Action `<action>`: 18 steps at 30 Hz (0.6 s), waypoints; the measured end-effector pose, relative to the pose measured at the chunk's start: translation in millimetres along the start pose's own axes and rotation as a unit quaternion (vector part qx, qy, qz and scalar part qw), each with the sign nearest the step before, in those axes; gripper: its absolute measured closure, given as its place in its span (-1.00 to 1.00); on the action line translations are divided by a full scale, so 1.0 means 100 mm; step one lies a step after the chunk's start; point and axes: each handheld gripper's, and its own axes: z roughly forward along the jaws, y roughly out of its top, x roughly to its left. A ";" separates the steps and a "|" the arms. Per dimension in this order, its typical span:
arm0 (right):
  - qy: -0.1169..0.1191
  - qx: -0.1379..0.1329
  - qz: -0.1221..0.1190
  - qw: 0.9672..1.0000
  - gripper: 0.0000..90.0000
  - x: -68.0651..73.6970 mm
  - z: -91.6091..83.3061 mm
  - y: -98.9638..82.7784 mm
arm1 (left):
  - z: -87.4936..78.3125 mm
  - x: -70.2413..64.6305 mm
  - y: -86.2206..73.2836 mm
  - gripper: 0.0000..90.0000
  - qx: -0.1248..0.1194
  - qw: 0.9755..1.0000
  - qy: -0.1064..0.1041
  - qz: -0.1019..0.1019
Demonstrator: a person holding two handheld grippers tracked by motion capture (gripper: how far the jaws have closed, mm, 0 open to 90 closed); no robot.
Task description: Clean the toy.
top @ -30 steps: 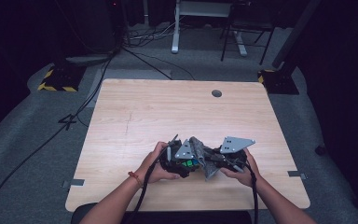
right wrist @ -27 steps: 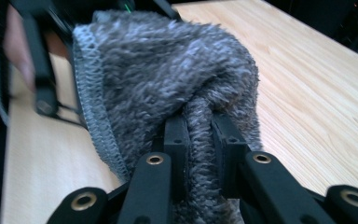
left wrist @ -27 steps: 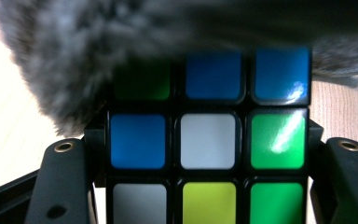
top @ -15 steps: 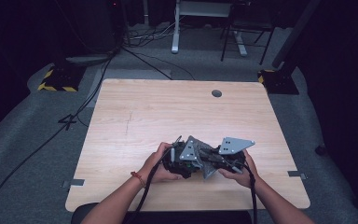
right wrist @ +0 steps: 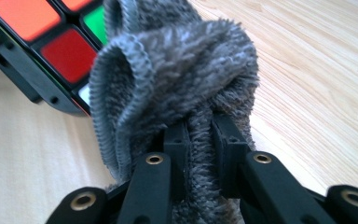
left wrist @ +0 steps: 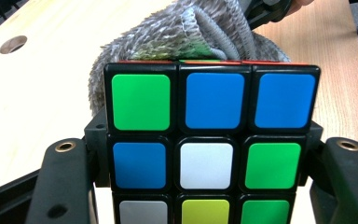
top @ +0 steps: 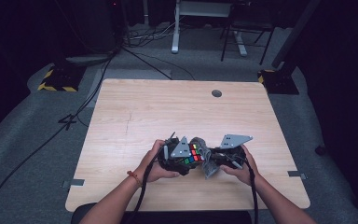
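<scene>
Left gripper [top: 186, 158] clamps a puzzle cube [left wrist: 212, 140] by opposite sides; to the cube's right, the right gripper [right wrist: 198, 135] pinches a grey cloth [right wrist: 177, 74] against it. The cube looks rigid, light and slick-faced, the cloth soft and bunching. No lettering seems legible.

1. The left gripper [left wrist: 205, 186] clamps a puzzle cube [left wrist: 209, 140] between its two black jaws, one at each side of the cube.
2. The facing side reads green, blue, blue along the top; blue, white, green in the middle; grey-white, yellow-green, green below.
3. A grey fuzzy cloth [left wrist: 191, 32] is bunched against the cube's far top edge.
4. A light wooden table [left wrist: 37, 93] lies beneath, with a round hole [left wrist: 13, 44] at upper left.
</scene>
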 end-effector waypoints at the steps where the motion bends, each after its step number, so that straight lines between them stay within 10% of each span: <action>1: 0.006 -0.005 0.003 1.000 0.74 0.00 -0.01 0.00 | 0.01 0.00 0.00 -0.26 0.001 1.000 -0.002 0.001; 18: 0.023 -0.053 0.011 0.998 0.74 0.07 -0.12 0.08 | 0.07 0.01 -0.05 -0.29 0.022 1.000 -0.006 0.003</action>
